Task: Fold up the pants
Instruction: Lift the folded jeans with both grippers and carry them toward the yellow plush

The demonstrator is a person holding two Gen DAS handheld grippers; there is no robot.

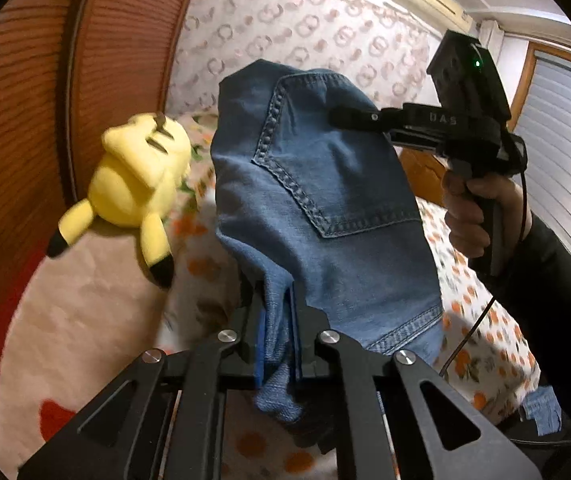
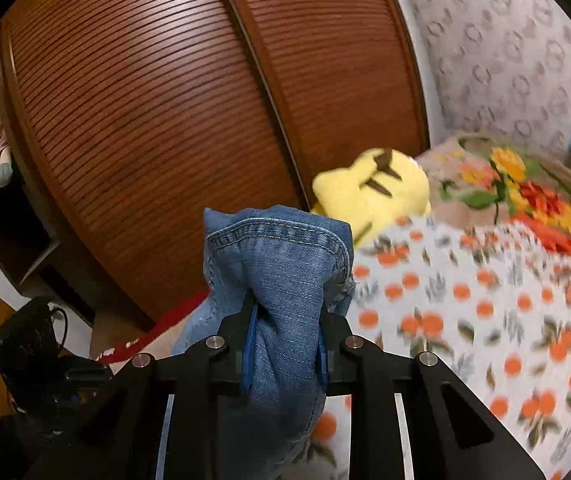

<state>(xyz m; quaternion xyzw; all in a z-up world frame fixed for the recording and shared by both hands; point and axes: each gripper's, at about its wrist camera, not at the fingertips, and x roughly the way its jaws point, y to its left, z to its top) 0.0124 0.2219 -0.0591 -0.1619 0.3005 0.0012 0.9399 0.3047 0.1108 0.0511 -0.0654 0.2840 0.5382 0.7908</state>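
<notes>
The blue denim pants hang in the air between both grippers, back pocket facing the left wrist camera. My left gripper is shut on a bunched fold of the denim. My right gripper shows in the left wrist view at the upper right, clamped on the pants' top edge, with a hand on its handle. In the right wrist view the right gripper is shut on a thick wad of pants with a stitched hem on top.
A bed with an orange-print sheet lies below. A yellow plush toy sits on it by the brown slatted wardrobe; it also shows in the right wrist view. A flowered blanket lies at the far end.
</notes>
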